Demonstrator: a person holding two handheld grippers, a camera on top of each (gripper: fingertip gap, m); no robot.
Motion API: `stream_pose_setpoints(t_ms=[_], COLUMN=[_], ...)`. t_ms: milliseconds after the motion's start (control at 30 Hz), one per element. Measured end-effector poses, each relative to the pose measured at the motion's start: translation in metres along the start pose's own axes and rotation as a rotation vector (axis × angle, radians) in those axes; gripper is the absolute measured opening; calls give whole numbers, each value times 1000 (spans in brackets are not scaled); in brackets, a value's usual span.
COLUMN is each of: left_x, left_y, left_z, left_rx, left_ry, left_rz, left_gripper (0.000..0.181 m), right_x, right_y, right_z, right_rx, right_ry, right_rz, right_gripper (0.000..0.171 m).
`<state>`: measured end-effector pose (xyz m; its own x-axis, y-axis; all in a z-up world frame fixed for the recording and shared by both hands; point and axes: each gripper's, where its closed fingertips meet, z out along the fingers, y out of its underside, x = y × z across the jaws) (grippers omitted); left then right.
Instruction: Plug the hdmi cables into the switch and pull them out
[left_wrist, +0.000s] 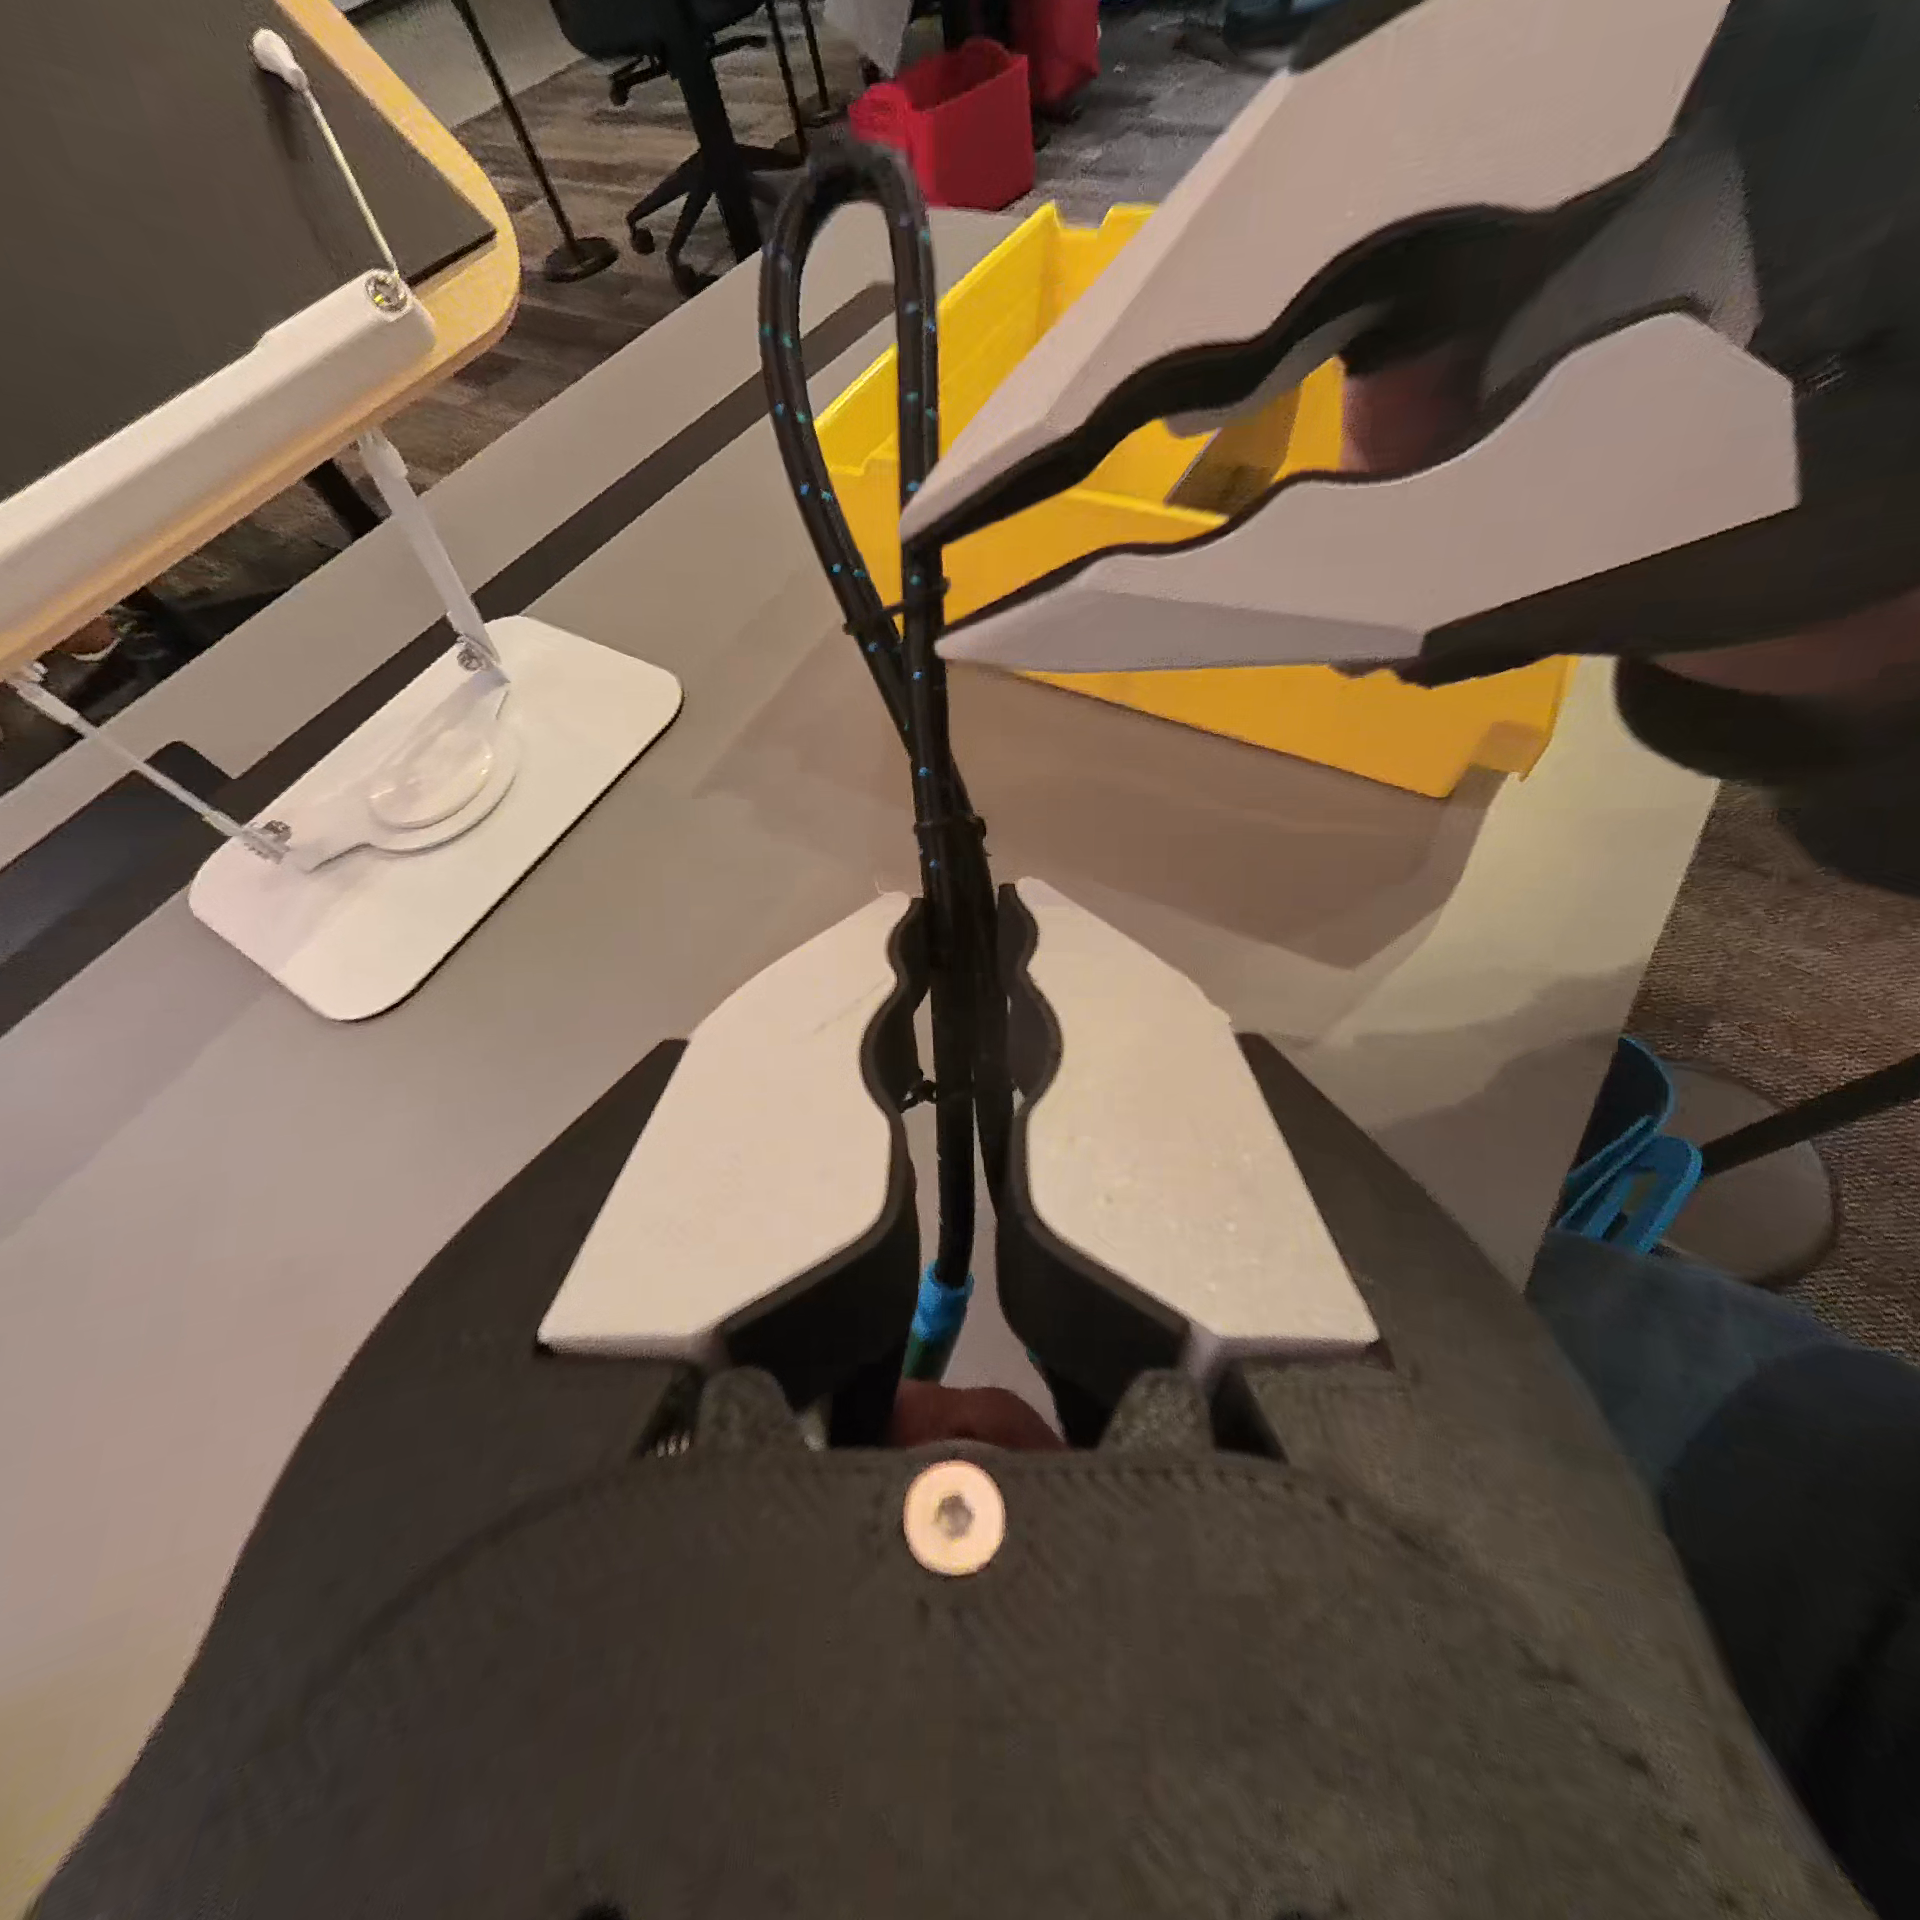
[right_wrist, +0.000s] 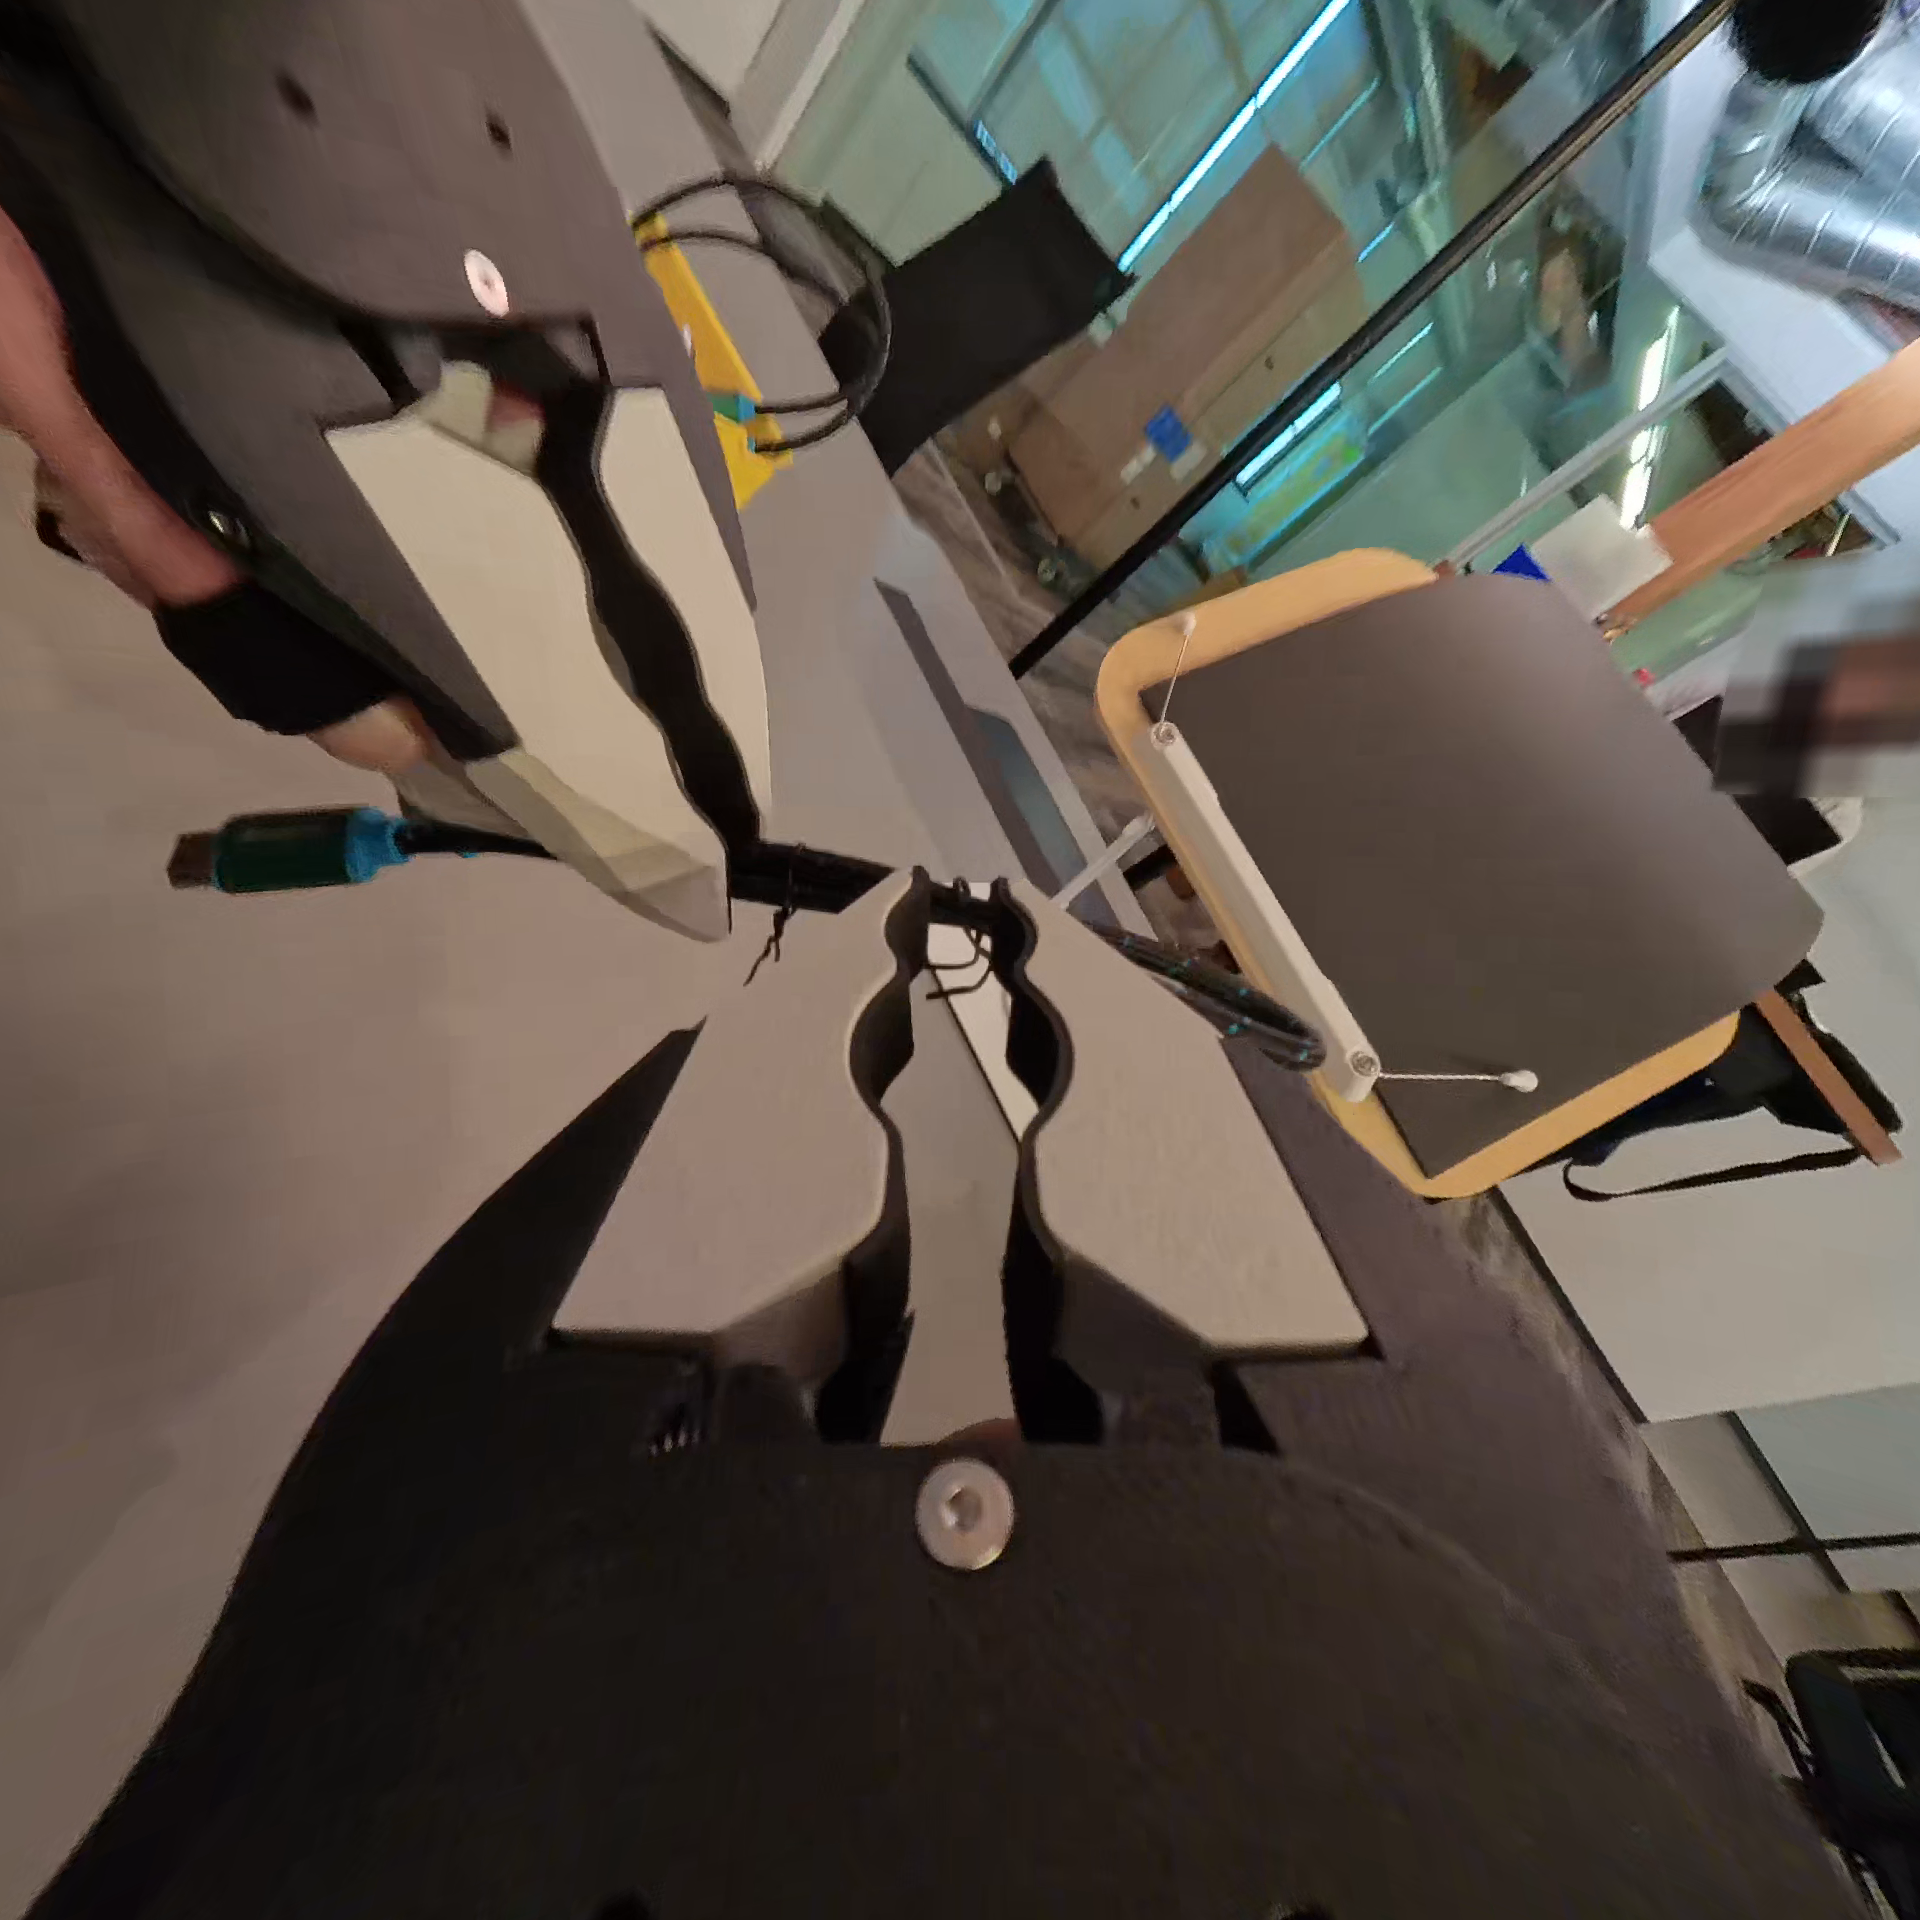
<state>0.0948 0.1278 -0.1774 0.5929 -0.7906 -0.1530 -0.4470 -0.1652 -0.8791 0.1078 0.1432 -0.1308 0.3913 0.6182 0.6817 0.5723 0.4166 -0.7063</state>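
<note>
Warm, even indoor light falls from overhead, casting soft-edged shadows on the smooth grey tabletop (left_wrist: 644, 1091). Both wide-angle views bow strongly toward their edges. The pale wedge-shaped gripper fingers (left_wrist: 1226, 343) crossing the left view are smeared with motion, and long ceiling strip lights (right_wrist: 1236, 125) streak in the tilted right view.

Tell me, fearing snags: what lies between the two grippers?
Left wrist view: only bundled black cable runs from left gripper to right gripper.

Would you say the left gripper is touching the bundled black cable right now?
Touching. In the left wrist view, the left gripper has its fingers closed on the black cable, which runs between them with no gap.
</note>
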Motion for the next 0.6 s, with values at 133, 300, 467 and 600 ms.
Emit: stream_pose_setpoints(t_ms=[133,300,467,600], left_x=[-4,-7,-8,-9], left_y=[5,7,11,14], left_z=[-2,-5,-7,-7], left_rx=[-42,-74,-88,-97], left_ry=[-40,-78,-88,-97], left_rz=[48,109,132,142], left_gripper=[11,11,11,11], right_x=[-6,-9,-7,-4], right_y=[10,15,19,23], right_z=[6,10,13,17], right_rx=[-36,-51,-73,-96], right_ry=[-41,-83,-88,-77], right_rz=[57,130,175,207], right_gripper=[3,0,0,0])
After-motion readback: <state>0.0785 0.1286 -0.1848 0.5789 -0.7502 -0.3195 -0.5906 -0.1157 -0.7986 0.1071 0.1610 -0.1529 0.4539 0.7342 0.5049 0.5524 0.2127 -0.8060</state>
